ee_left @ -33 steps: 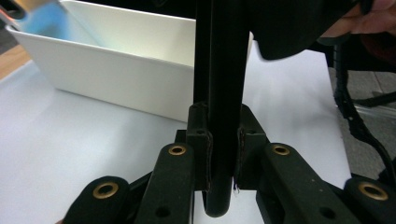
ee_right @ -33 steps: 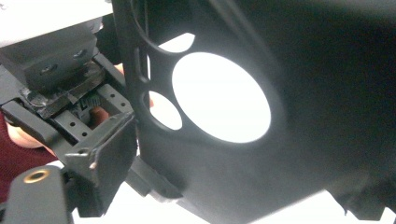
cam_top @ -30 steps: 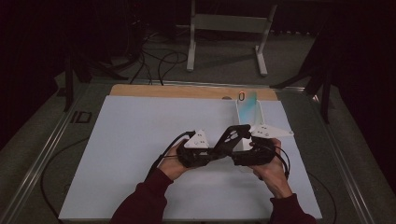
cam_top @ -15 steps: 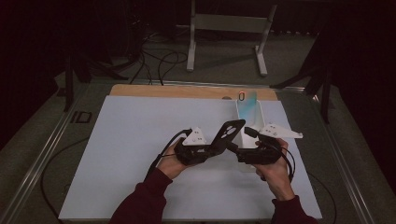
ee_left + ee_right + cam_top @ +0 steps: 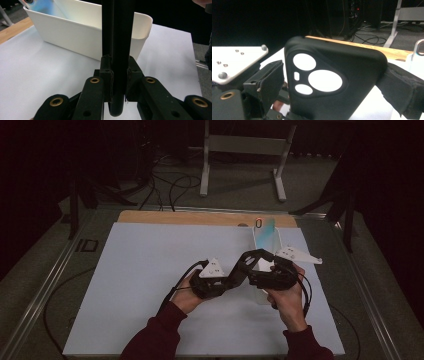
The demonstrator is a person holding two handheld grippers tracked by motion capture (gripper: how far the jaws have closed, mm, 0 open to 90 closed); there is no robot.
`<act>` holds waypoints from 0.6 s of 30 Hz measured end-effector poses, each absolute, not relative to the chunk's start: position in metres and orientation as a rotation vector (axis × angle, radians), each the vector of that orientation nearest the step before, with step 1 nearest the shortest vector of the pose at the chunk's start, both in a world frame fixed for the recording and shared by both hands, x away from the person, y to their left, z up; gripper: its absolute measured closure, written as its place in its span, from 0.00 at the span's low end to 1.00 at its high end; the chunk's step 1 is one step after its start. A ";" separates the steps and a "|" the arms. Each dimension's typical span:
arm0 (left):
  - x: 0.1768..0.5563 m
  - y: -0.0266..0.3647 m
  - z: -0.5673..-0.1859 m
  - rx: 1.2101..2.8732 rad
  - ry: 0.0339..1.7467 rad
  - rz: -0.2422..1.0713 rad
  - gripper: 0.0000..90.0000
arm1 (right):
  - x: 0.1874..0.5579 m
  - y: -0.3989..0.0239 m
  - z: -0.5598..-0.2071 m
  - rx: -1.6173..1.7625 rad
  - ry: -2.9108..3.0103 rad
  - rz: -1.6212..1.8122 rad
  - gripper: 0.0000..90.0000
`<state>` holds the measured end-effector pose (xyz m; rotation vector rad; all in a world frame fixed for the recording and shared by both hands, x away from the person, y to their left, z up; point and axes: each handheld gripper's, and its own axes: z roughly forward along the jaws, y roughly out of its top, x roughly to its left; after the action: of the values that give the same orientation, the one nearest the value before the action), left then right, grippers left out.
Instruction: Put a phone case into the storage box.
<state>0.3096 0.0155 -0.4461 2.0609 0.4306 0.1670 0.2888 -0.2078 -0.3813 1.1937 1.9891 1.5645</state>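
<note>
- The black phone case [image 5: 334,82] hangs above the counter [image 5: 150,270], just beside the white bin [image 5: 75,32].
- The left gripper [image 5: 239,272] is clamped on its edge; a tilt could twist it loose.
- The right gripper [image 5: 256,266] brackets it; whether its pads press, I cannot tell, so a handover could drop it.

Table [image 5: 75,285] with a metal rim, topped by a wooden board [image 5: 200,218] showing at the far edge. White sheet [image 5: 150,270] covers most of the board. White bin [image 5: 263,240] stands on the sheet, far right.
</note>
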 end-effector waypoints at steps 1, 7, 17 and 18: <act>0.310 0.015 -0.446 2.062 0.432 0.168 0.89 | 0.289 -0.208 -0.381 1.203 1.980 1.561 0.12; 0.308 0.014 -0.447 2.048 0.438 0.160 0.89 | 0.291 -0.208 -0.384 1.249 1.949 1.584 0.11; 0.308 0.013 -0.448 2.022 0.449 0.151 0.89 | 0.295 -0.210 -0.392 1.310 1.927 1.619 0.10; 0.308 0.013 -0.448 2.026 0.445 0.147 0.90 | 0.295 -0.209 -0.394 1.315 1.926 1.624 0.11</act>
<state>0.3081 0.0132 -0.4483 2.0255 0.4453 0.1467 0.2951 -0.2089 -0.3935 1.3147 1.9265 1.6243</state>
